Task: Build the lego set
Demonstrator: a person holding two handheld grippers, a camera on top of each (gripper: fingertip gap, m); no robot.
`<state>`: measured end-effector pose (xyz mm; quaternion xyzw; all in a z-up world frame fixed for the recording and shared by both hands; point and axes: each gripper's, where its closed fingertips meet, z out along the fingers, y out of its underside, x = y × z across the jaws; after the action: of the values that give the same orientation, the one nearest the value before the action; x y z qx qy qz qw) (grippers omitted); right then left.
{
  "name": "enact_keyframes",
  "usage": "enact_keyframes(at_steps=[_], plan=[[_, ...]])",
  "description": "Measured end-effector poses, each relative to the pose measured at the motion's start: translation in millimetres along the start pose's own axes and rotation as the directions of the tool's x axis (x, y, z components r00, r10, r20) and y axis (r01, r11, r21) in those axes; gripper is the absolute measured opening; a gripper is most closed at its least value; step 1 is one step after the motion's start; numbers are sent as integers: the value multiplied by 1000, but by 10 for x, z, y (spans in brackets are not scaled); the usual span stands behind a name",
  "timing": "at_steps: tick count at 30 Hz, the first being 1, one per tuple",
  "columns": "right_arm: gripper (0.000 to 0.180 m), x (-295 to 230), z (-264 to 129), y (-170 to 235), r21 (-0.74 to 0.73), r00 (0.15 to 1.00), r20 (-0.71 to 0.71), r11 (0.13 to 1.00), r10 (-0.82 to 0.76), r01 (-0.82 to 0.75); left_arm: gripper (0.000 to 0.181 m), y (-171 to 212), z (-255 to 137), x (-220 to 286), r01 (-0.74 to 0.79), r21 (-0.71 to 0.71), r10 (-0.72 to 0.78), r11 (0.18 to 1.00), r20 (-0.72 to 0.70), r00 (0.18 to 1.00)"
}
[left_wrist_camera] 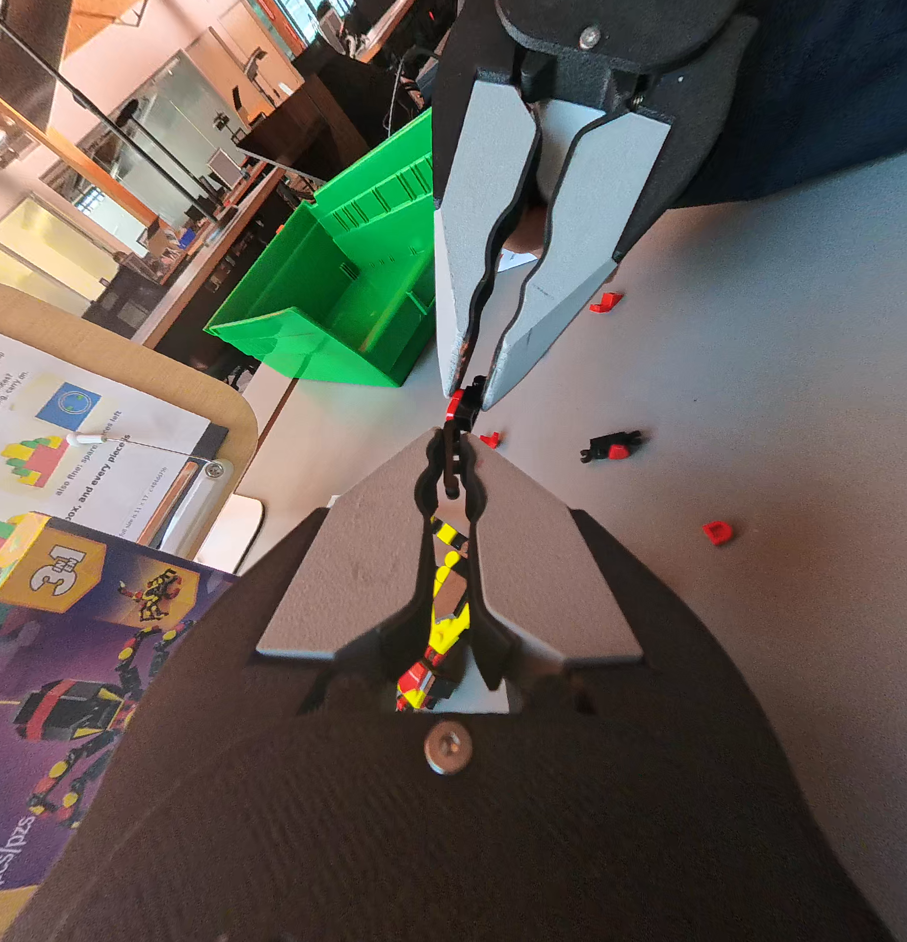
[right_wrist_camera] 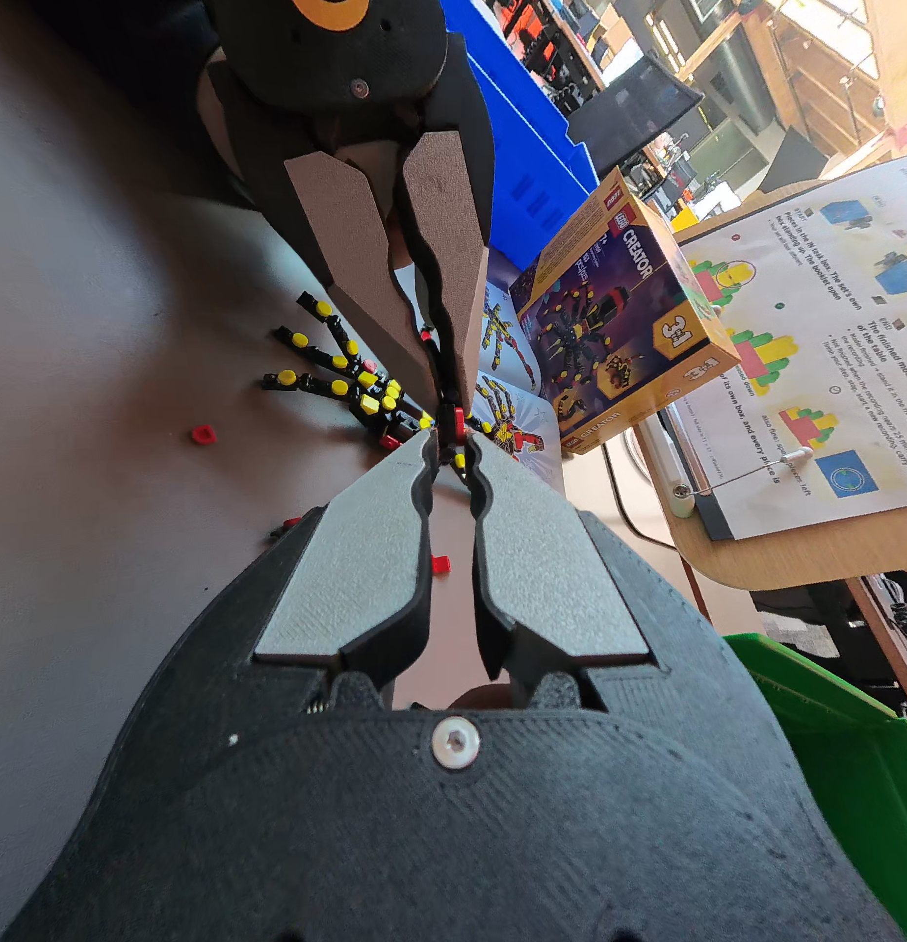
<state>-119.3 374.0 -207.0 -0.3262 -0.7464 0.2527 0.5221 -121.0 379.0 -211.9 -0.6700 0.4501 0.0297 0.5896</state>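
Your work surface is the grey table (left_wrist_camera: 747,357), and at its far side lies the green bin (left_wrist_camera: 339,285), tipped with its open face toward you; in the right wrist view a blue bin (right_wrist_camera: 527,168) stands behind the printed set box (right_wrist_camera: 624,326), which leans upright beside a wooden board (right_wrist_camera: 777,560) carrying an instruction sheet (right_wrist_camera: 818,357). An open booklet (right_wrist_camera: 512,408) lies flat on the table in front of the box. Your left gripper (left_wrist_camera: 454,453) has its jaws clenched on a thin black leg segment (left_wrist_camera: 452,469), and your right gripper (left_wrist_camera: 469,395) meets it tip to tip, its jaws pinched on a small black and red joint piece (left_wrist_camera: 461,405) at the end of that same segment, so the two pieces touch between the tips, held above the table. Through the gap of the left fingers you can see part of the yellow, black and red spider body (left_wrist_camera: 443,627) lying on the table below. In the right wrist view that partly built model (right_wrist_camera: 359,377) spreads several black legs with yellow studs to the left of the tips. Loose parts lie scattered: a black clip piece with a red tile (left_wrist_camera: 612,446), a red curved tile (left_wrist_camera: 718,532), a red bracket (left_wrist_camera: 606,302) and another small red bit (left_wrist_camera: 490,439) just beside the grippers.
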Motion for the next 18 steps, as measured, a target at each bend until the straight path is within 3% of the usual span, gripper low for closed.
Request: enact_keyframes(at_steps=[9, 12, 18], plan=[[13, 5, 5, -74, 42, 1000, -24, 999, 0, 1, 1, -50, -19, -30, 17, 31, -18, 999, 15, 1000], [6, 8, 21, -112, 60, 999, -39, 998, -8, 10, 1, -59, -10, 15, 22, 47, -21, 999, -8, 1000], [6, -4, 42, -28, -5, 1000, -19, 1000, -11, 11, 1, -10, 17, 20, 12, 29, -12, 999, -8, 1000]])
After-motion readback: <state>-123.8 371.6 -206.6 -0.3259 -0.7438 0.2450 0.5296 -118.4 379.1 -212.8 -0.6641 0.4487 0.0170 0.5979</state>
